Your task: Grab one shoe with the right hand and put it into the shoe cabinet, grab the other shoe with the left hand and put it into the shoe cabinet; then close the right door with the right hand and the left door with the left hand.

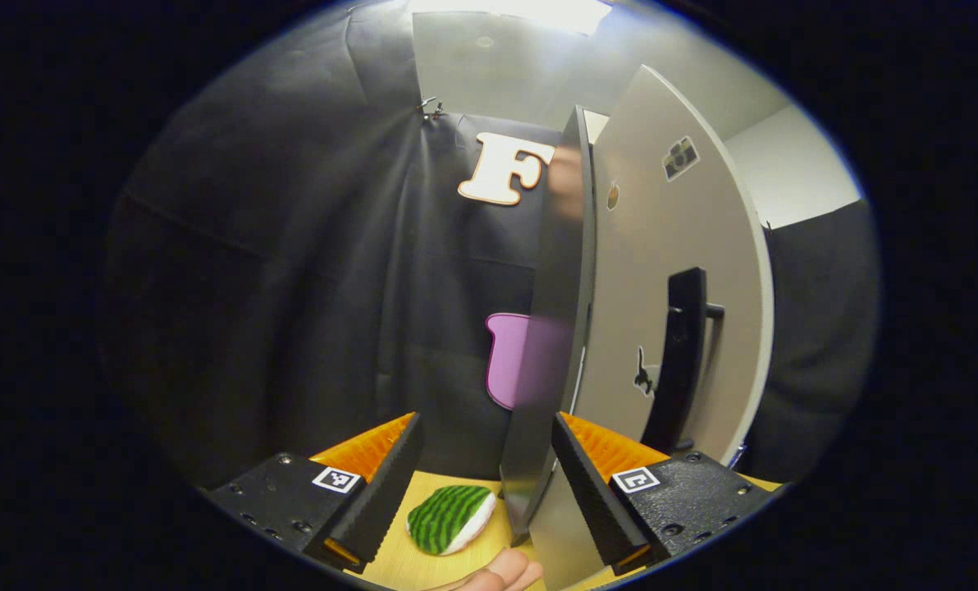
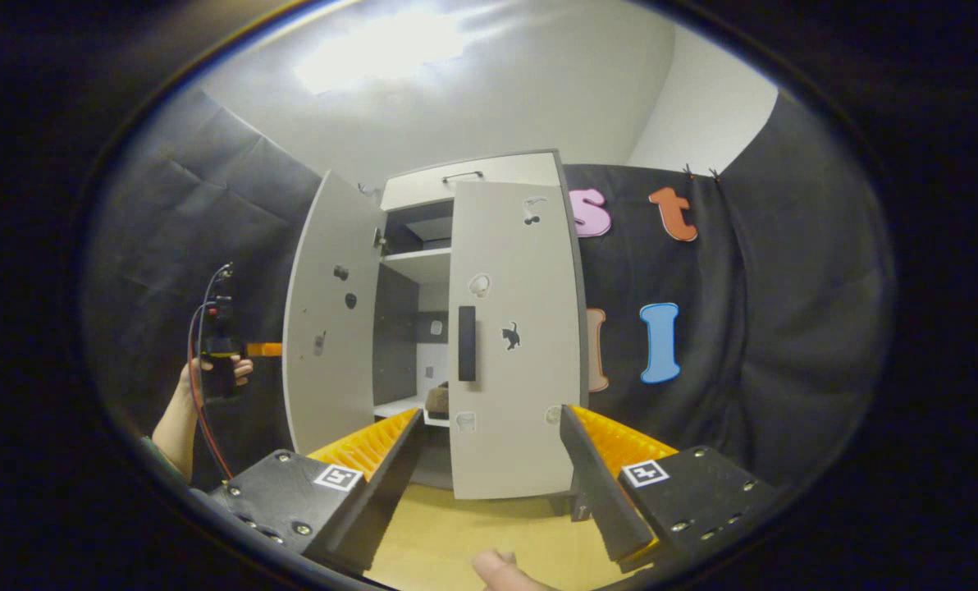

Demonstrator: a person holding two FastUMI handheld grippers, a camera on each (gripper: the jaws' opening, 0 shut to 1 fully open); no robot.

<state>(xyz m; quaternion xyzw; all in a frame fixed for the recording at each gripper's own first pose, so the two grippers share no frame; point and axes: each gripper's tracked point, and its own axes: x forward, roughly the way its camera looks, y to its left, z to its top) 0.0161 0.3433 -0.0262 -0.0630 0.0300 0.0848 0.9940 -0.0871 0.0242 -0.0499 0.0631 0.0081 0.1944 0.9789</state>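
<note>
A tall pale shoe cabinet (image 2: pixel 473 189) is being shown in the right gripper view, standing on a light wooden floor (image 2: pixel 456 533) against the black booth cloth. Its right door (image 2: pixel 509 345) is being seen closed or nearly closed, with a dark vertical handle (image 2: pixel 467 343) and small stickers on its face. Its left door (image 2: pixel 329 320) is being held swung open, so that the shelves inside are being exposed. A dark, shoe-like shape (image 2: pixel 437 400) is being glimpsed on the lower shelf, though it is too small to be made out clearly. The right gripper (image 2: pixel 489 460) is being held well back from the cabinet, its fingers spread wide with nothing between them. To the left of the open door, the left gripper (image 2: pixel 225 345) is being held up by a person's hand (image 2: pixel 210 373), with a red cable trailing down from it. In the left gripper view, the left gripper (image 1: pixel 485 468) is being shown with its fingers spread apart, and the edge of the left door (image 1: pixel 550 345) is being seen standing between them, apparently untouched by either finger. The right door (image 1: pixel 678 287) and its dark handle (image 1: pixel 679 353) are being shown beyond that edge. A green striped, white-edged object (image 1: pixel 450 519) is lying on the floor (image 1: pixel 399 562) just beside the door's lower corner.
</note>
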